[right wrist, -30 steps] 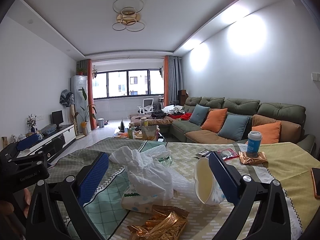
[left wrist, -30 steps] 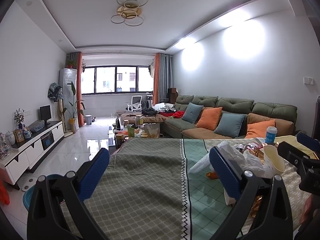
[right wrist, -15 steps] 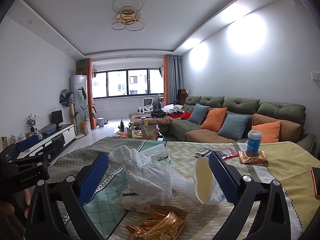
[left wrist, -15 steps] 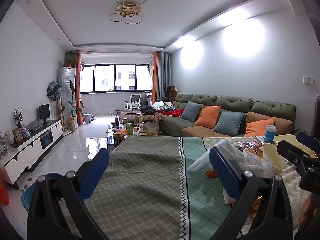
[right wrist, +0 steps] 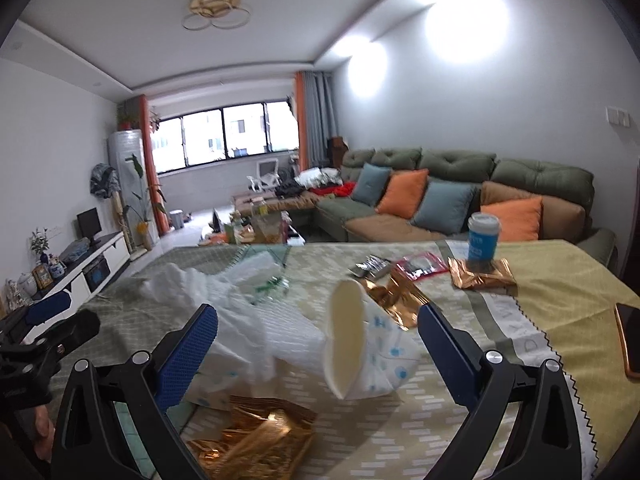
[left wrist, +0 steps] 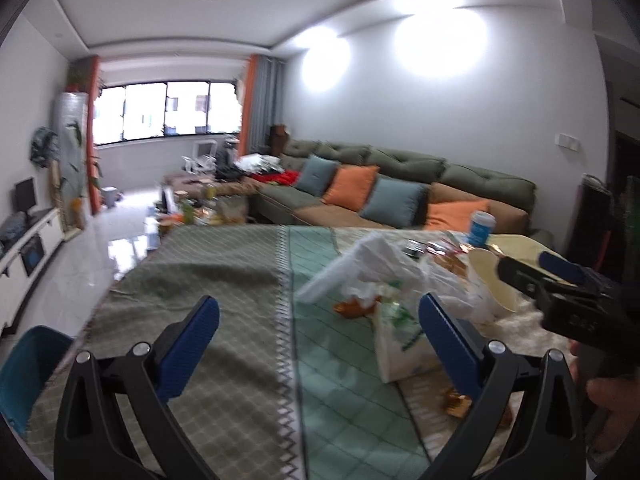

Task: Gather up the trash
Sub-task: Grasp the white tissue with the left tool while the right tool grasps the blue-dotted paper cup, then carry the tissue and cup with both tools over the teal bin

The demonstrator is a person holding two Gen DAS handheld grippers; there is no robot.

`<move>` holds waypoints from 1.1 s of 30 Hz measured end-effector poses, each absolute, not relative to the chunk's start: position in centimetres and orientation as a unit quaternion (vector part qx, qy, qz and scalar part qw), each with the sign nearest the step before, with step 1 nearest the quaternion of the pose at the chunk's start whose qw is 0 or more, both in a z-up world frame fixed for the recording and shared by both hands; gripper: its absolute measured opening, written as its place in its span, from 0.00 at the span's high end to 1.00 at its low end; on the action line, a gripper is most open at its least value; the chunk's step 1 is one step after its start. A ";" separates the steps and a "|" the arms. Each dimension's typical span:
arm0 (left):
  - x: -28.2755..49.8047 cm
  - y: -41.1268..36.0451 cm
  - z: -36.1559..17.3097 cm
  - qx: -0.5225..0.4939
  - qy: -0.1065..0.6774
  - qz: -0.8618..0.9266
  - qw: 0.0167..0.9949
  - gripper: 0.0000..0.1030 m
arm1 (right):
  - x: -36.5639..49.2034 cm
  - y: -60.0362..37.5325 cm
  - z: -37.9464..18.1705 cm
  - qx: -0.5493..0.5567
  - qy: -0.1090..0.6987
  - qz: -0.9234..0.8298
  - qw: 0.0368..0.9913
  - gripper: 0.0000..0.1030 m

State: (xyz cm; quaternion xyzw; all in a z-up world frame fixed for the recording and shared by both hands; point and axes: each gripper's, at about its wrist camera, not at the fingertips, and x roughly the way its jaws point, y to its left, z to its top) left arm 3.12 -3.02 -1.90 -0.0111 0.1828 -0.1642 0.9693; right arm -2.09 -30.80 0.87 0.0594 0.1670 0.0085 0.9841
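Both sets of tongs are spread wide with nothing in them. The right tongs (right wrist: 318,344) hang over a tipped paper cup (right wrist: 360,344) lying on the cloth-covered bench (right wrist: 560,292), next to a crumpled white plastic bag (right wrist: 224,304) and a gold foil wrapper (right wrist: 256,440). The left tongs (left wrist: 318,344) hover over bare cloth left of the pile.

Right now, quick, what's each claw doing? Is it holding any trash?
Left claw: open, holding nothing, above the tablecloth.
Right claw: open, holding nothing; the tipped paper cup lies between its fingers, ungrasped.
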 end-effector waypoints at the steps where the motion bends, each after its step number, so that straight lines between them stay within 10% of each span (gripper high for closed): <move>1: 3.5 -3.4 -2.0 -0.012 0.190 -0.175 0.966 0.03 | -1.8 -31.1 0.7 0.062 0.179 0.005 0.982 0.03; 11: 7.3 -6.2 -2.5 -0.047 0.257 -0.301 0.917 0.04 | 1.2 -34.2 -0.8 0.078 0.248 -0.009 0.965 0.44; 21: 10.8 -7.7 -4.9 -0.105 0.334 -0.369 0.861 0.70 | 1.9 -35.1 -1.2 0.095 0.259 0.016 0.961 0.91; 33: 10.0 -3.7 -3.5 -0.161 0.288 -0.391 0.859 0.81 | 1.0 -35.8 1.3 0.109 0.223 0.035 0.968 0.96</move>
